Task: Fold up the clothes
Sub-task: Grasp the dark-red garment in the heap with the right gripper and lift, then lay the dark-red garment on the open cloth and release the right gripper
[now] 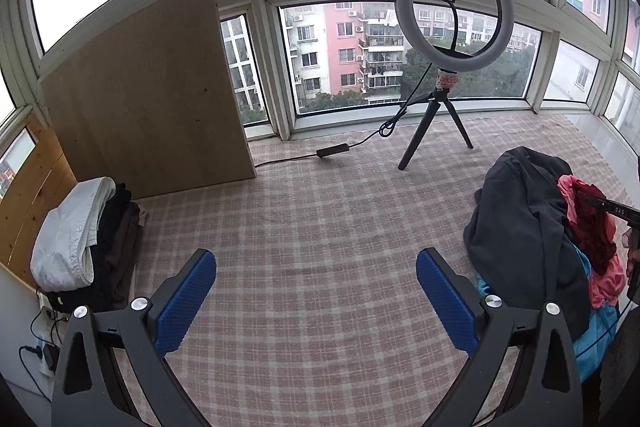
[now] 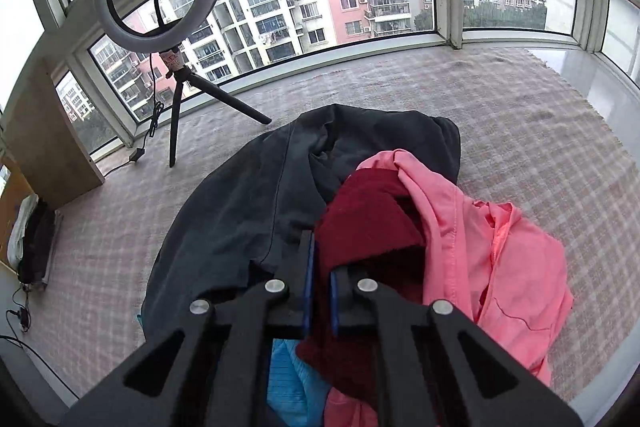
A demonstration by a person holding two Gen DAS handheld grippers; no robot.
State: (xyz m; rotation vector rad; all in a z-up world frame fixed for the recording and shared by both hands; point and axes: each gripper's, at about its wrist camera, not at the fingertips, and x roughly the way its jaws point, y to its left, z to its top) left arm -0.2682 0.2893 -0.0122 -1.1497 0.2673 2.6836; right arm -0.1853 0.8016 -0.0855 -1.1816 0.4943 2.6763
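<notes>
Pinched nearly closed, my right gripper (image 2: 319,281) seems to grip the soft maroon garment (image 2: 368,223) atop the heap of clothes (image 2: 256,211); it's limp, so I'd hold an edge. Left gripper (image 1: 316,291) hangs wide, empty.

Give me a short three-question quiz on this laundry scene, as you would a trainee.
1. True or false: the left tongs are open and hold nothing.
2. Which garment are the right tongs pinching? A) dark red garment B) pink garment C) dark grey garment
3. Fill in: the folded stack is topped by a ___ garment.

Key: 1 true; 2 A; 3 white.
</notes>
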